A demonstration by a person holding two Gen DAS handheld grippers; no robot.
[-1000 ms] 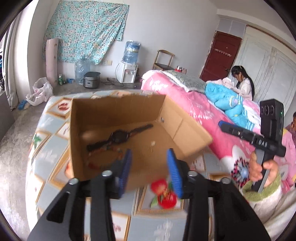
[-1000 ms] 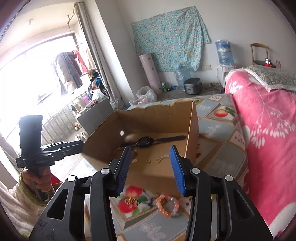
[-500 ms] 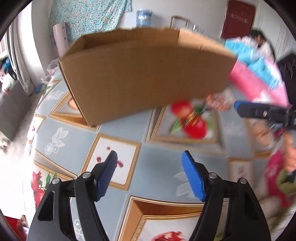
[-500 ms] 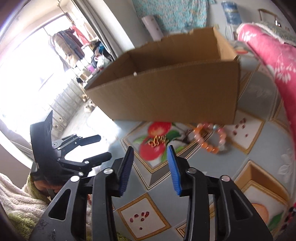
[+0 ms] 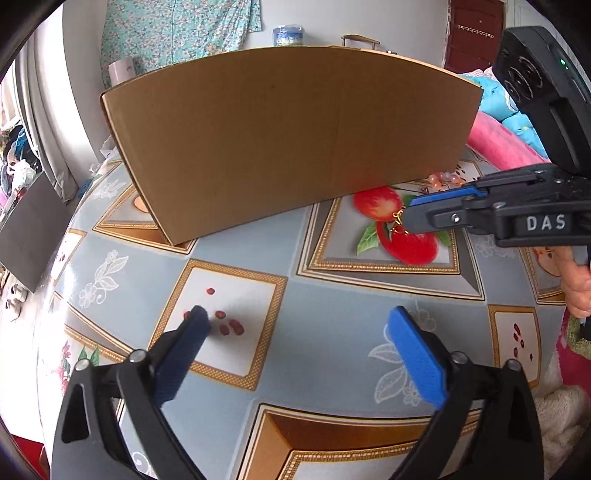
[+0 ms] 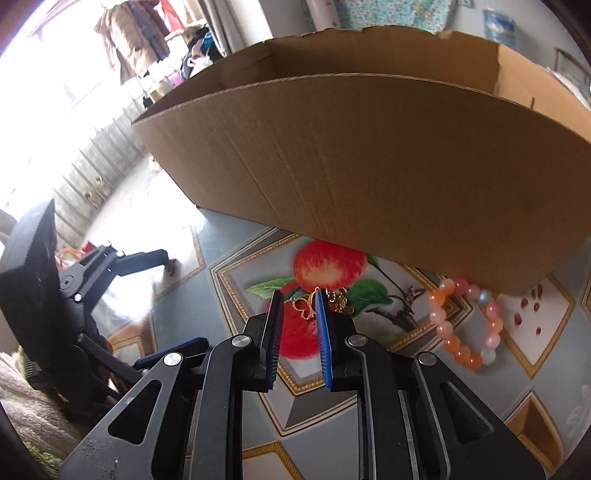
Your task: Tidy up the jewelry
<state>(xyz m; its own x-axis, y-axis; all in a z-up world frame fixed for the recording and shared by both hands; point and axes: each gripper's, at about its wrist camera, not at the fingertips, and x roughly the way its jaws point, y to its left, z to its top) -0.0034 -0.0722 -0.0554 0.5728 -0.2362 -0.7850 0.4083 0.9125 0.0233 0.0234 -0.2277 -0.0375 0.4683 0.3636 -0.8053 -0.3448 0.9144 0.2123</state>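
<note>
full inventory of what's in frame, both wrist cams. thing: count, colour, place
cardboard box: one, brown, on the table behind the jewelry
gold chain: one, gold, on the printed apple, between the right gripper's pads
bead bracelet: one, pink, orange and white, by the box's near wall
tablecloth: one, grey-blue with fruit tiles, covering the table
water dispenser bottle: one, blue, against the far wall
left gripper: open, over bare cloth
right gripper: jaws have been closing, gap left around the chain

Left gripper (image 5: 295, 328) just opened wide; right gripper (image 6: 299, 308) narrowing.
</note>
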